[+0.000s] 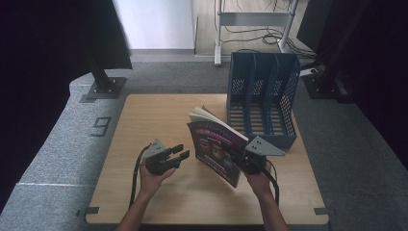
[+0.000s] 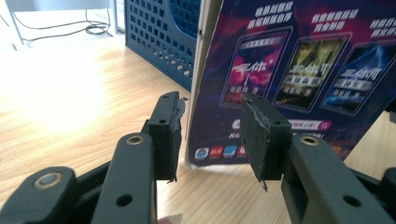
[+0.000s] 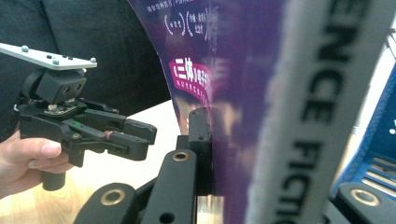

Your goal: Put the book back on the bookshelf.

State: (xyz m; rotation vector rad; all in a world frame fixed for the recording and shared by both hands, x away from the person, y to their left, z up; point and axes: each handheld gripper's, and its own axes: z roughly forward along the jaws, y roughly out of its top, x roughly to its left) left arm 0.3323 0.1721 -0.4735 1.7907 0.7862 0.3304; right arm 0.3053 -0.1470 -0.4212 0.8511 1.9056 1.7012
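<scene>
A paperback book (image 1: 214,144) with a dark purple cover stands tilted on one corner on the wooden table (image 1: 159,115). My right gripper (image 1: 240,161) is shut on its spine edge. In the right gripper view the grey spine (image 3: 317,102) and purple cover (image 3: 224,60) sit between the jaws of my right gripper (image 3: 243,154). My left gripper (image 1: 182,151) is open just left of the book and holds nothing. In the left gripper view the open jaws of my left gripper (image 2: 212,135) frame the book's (image 2: 289,70) lower corner, which lies just beyond the pads.
A blue perforated file holder (image 1: 262,96) with three slots stands at the table's back right, behind the book; it is also in the left gripper view (image 2: 159,37). Grey carpet surrounds the table. Dark stands and cables are at the far side.
</scene>
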